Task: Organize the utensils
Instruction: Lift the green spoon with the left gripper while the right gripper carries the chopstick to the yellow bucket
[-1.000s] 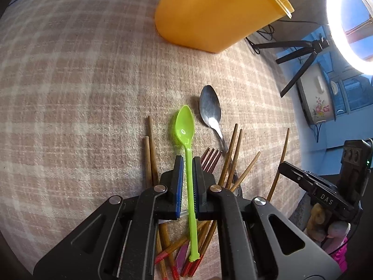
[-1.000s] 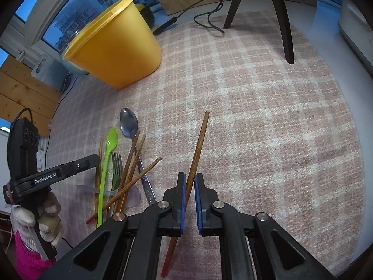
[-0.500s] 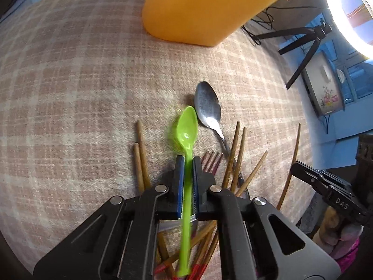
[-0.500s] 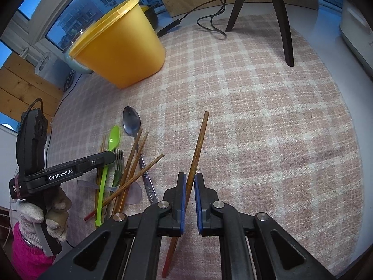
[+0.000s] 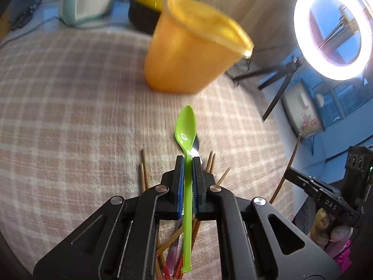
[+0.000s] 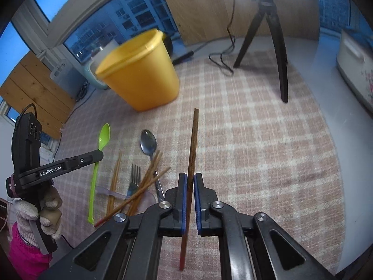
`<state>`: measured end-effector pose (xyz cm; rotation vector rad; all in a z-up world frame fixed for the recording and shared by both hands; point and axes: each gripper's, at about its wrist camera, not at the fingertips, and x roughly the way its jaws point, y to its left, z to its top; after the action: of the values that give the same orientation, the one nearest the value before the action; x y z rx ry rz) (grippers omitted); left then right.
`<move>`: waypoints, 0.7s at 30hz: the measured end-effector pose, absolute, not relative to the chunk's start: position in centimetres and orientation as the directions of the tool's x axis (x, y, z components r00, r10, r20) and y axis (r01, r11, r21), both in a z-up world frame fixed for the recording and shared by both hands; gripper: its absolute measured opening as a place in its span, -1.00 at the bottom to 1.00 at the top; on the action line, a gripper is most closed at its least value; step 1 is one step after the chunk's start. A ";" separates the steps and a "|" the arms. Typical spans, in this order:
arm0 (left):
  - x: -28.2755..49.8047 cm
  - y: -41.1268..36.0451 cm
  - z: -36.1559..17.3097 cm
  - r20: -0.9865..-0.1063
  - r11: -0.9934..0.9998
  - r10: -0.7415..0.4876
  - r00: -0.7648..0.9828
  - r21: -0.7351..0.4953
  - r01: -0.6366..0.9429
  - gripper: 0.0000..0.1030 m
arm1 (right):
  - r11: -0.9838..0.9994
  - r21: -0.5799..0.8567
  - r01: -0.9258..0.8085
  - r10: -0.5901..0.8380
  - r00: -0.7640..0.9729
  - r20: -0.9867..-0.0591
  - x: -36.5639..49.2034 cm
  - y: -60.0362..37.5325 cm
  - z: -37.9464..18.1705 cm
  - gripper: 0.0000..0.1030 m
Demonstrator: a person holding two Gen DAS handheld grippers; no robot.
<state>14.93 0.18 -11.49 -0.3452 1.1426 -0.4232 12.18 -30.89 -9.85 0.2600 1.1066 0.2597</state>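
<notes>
Left gripper [image 5: 188, 161]: clamped on the handle of the green plastic spoon [image 5: 185, 128], blue pads [image 5: 180, 186] pressed to both sides; bowl pointing forward past the tips, handle end trailing back beneath the jaws.
Right gripper [image 6: 190, 177]: clamped on one brown chopstick [image 6: 193, 144], gripped low on the shaft; plain end sticking up and forward, red-tipped end hanging below the jaws.
Green spoon, from the right wrist view: raised off the cloth, well apart from the pile, bowl toward the tub.
Left hand [image 6: 38, 212]: in a knitted glove, wrapped round the gripper handle, pink sleeve below.
Pile on the cloth: metal spoon [image 6: 149, 143], metal fork [image 6: 134, 175] and several more chopsticks [image 6: 142, 186] lying crossed over one another; a clear plastic piece under them, kind not readable.
Yellow tub [image 6: 139, 74]: upright on the cloth, open-topped, beyond the pile and ahead of both grippers; nothing between it and the held utensils.
Checked cloth [image 6: 256, 151]: pink and cream, covering the work surface; bare to the right of the held chopstick.
Tripod [image 6: 268, 35]: black, legs planted on the far right part of the cloth, cable looped beside it.
Ring light [image 5: 333, 28]: lit, on the right in the left wrist view.
Background: windows, wood panelling, a pale green appliance behind the tub; much of it blurred.
</notes>
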 end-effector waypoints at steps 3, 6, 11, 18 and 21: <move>15.1 0.7 -9.5 -0.771 0.873 -0.482 0.417 -0.464 0.152 -0.92 | 0.940 0.326 -0.100 0.333 0.468 -0.818 12.3 -30.6 -8.3 -0.94; 15.4 1.1 -7.7 -0.739 0.876 -0.473 0.479 -0.455 0.162 -0.92 | 0.940 0.316 -0.126 0.335 0.511 -0.792 12.4 -30.1 -6.6 -0.94; 16.4 1.4 -5.4 -0.690 0.879 -0.459 0.560 -0.445 0.172 -0.92 | 0.943 0.289 -0.167 0.331 0.576 -0.747 13.1 -29.3 -4.2 -0.94; 18.9 1.8 -3.8 -0.645 0.882 -0.439 0.625 -0.442 0.164 -0.92 | 0.940 0.277 -0.201 0.340 0.638 -0.691 14.9 -28.7 -1.6 -0.94; 19.8 1.9 -3.1 -0.626 0.885 -0.428 0.652 -0.435 0.164 -0.92 | 0.939 0.271 -0.210 0.341 0.657 -0.673 15.7 -28.5 -0.7 -0.94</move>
<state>19.80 1.92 -3.11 -0.3585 0.7940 -0.3443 15.68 -28.53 -0.65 0.1750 0.7961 0.3140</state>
